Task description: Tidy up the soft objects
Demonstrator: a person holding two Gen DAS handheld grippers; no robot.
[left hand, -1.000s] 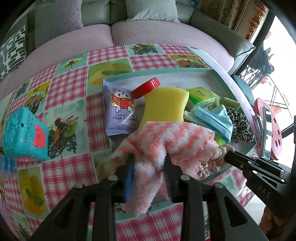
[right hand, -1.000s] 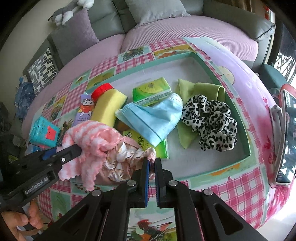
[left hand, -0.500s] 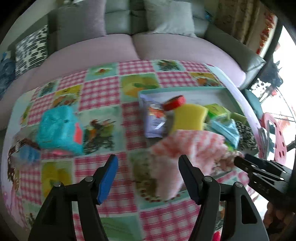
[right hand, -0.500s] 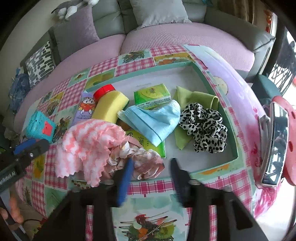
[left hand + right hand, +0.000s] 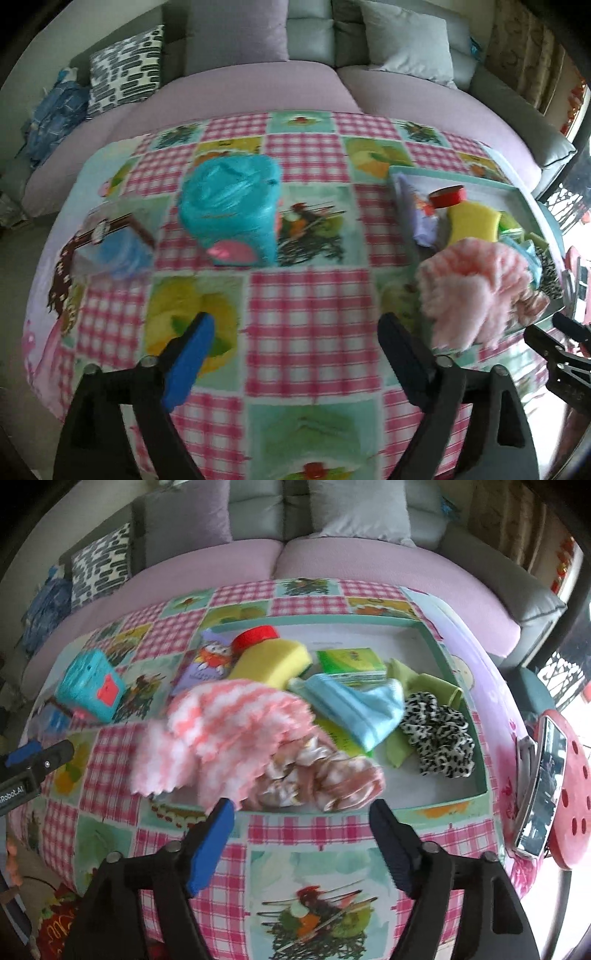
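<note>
A pink-and-white striped fluffy cloth lies draped over the near left rim of the teal tray; it also shows in the left wrist view. In the tray lie a pink floral scrunchie, a blue face mask, a leopard scrunchie, a green cloth, a yellow sponge and green tissue packs. My left gripper is open and empty over the tablecloth, left of the tray. My right gripper is open and empty just before the tray's near rim.
A turquoise packet and a clear bag with blue contents lie on the checked tablecloth left of the tray. A purple wipes pack and a red lid sit in the tray. A sofa stands behind; a red stool stands at right.
My left gripper let go of the pink striped cloth, opened and swung left away from the tray. My right gripper opened and drew back from the floral scrunchie.
</note>
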